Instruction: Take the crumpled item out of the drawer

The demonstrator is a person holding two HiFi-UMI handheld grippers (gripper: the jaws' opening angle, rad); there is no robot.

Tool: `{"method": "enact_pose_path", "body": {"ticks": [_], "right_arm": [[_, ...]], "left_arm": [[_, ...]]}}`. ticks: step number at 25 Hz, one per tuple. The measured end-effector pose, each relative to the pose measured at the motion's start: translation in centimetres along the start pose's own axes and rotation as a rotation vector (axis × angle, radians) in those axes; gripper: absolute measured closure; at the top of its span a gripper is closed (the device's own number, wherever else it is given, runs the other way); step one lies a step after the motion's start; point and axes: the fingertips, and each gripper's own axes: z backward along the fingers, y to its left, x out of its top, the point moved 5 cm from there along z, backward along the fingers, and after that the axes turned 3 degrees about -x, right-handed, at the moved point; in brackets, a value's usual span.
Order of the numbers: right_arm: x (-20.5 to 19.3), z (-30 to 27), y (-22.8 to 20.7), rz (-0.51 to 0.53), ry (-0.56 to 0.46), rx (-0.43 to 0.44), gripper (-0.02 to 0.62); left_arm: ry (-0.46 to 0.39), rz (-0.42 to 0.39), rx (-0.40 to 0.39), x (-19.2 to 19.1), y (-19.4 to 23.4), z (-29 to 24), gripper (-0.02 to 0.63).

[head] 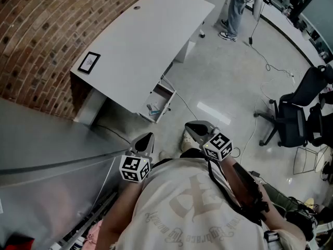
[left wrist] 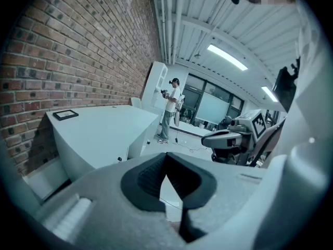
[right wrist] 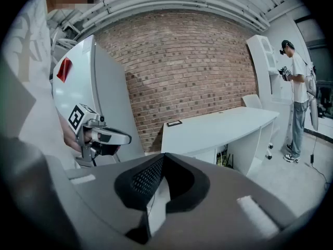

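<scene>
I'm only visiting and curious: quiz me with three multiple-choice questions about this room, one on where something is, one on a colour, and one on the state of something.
1. Where does the small black-framed panel lie?
A. on a sofa
B. on the white desk
C. on a stool

2. What colour is the wall behind the desk?
A. red-brown brick
B. plain green
C. bright yellow

3. The drawer under the desk is:
A. pushed shut
B. taken out and set on the desktop
C. pulled open

Answers:
1. B, the panel lies flat near the desk's end by the wall.
2. A, rows of red-brown bricks show in all three views.
3. C, the head view shows it standing out from under the desk.
</scene>
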Motion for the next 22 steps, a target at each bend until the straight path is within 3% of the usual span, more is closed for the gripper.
{"method": "enact_pose_path", "body": {"ticks": [22], "right_arm": [[-0.3, 0.6, -0.6, 0.028, 0.020, -0.063, 0.588]], "left_arm": [[0.011, 0.003, -0.020, -0.7, -1.2, -0.2, 0.603]]}}
